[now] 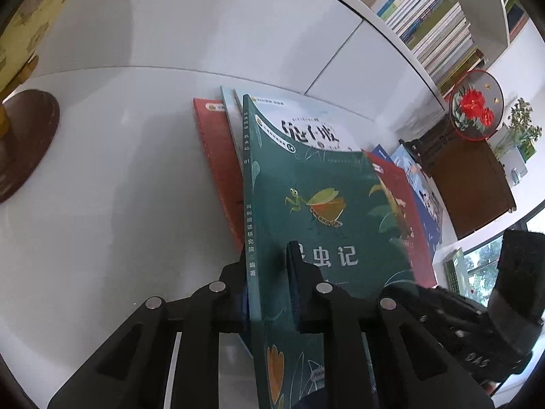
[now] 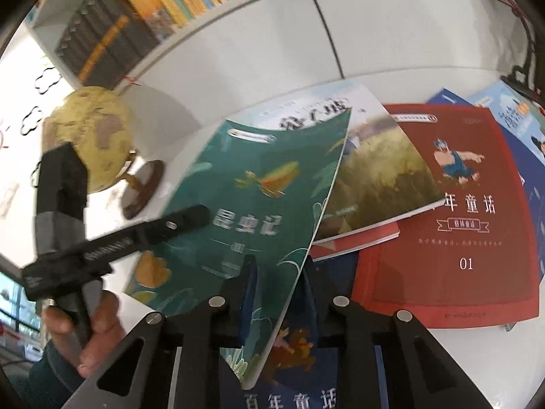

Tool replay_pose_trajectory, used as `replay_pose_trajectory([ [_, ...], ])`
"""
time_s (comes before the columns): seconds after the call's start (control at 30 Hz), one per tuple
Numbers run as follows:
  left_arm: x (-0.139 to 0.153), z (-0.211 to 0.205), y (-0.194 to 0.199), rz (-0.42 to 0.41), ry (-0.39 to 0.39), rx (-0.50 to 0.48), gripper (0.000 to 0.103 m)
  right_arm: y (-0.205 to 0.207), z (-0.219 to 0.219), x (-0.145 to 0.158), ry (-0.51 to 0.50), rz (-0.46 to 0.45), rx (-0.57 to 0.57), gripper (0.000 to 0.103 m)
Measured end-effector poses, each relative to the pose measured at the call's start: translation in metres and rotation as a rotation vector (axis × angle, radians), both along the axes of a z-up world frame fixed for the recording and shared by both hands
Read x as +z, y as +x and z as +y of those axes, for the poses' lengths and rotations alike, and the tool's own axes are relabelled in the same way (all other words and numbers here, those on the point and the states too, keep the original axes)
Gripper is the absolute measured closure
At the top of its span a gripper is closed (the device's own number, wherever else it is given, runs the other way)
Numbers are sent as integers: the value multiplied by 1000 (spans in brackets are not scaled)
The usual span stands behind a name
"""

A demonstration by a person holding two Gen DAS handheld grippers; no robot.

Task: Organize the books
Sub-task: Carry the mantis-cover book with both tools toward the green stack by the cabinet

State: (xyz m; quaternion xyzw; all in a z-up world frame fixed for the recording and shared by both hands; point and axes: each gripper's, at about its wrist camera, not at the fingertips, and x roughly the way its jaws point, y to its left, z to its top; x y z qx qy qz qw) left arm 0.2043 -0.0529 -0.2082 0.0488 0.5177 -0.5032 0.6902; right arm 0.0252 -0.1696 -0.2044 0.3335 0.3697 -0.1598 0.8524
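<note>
A green book with an insect on its cover point(image 1: 327, 204) is lifted off a pile of books on the white counter point(image 1: 112, 211). My left gripper point(image 1: 269, 269) is shut on its spine edge near the bottom. In the right wrist view the green book point(image 2: 259, 184) tilts up, and its free edge runs between the fingers of my right gripper point(image 2: 277, 272). The jaws there stand apart around that edge and I see no pad pressing it. The left gripper's finger point(image 2: 184, 216) lies across the cover, with a hand point(image 2: 92, 323) holding it.
Under the green book lie a white landscape book point(image 2: 374, 170), a red book point(image 2: 460, 225), blue books point(image 2: 511, 116) and a dark blue one point(image 2: 289, 398). A globe point(image 2: 90, 133) stands left. Book-filled shelves point(image 2: 136, 24) run behind. A dark box point(image 1: 473, 184) and flower fan point(image 1: 477, 105) sit right.
</note>
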Motion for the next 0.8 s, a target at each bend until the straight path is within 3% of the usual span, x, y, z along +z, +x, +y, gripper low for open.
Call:
replay_pose_trajectory([
  [0.2,-3,4,1,14,-7,16,88,-9,-25,-27,181,-17,-45,77],
  [0.27,-2,1,-2,-19,8,17,87,-14,-32,-36,279,-66,-59,75],
  [0.3,-2,2,-1,-18,10,18,87,-20,-41,-45,375,-115,-80,75],
  [0.37,-2,1,-1,-5,19,22,87,-27,-48,-54,458,-163,-99,75],
  [0.4,-2,0,-2,-5,24,19,87,-27,-47,-53,446,-152,-97,76],
  [0.53,2,-5,-11,-63,51,17,86,-9,-25,-28,204,-14,-51,76],
  [0.8,9,-10,-27,-147,60,1,87,4,6,3,-87,69,-17,84],
])
